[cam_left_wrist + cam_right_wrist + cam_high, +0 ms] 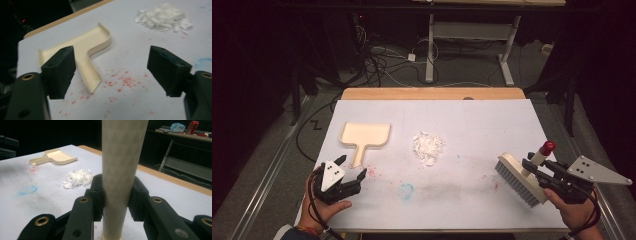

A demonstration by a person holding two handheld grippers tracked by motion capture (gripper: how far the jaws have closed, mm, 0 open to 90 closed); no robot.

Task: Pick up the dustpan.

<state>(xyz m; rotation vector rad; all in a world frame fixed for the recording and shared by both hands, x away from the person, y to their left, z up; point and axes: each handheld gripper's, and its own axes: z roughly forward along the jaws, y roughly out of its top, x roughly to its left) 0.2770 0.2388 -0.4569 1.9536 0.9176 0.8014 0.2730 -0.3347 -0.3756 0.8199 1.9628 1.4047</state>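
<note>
One dustpan (364, 136) near tabletop (472, 120) left edge, one shred pile (428, 147) right of it, open room around, left claw (351, 166) released by its handle, right claw (532, 167) grasping one brush (518, 177).

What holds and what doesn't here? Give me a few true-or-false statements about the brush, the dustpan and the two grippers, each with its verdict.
1. The right gripper is shut on the brush by its handle. True.
2. The left gripper grips the dustpan. False: its jaws stand open, with the pan's handle lying on the table beyond them.
3. The white scraps lie inside the dustpan. False: they sit in a pile on the table, apart from the pan.
4. The brush handle ends in a red tip. True.
5. Red specks mark the table near the dustpan's handle. True.
</note>
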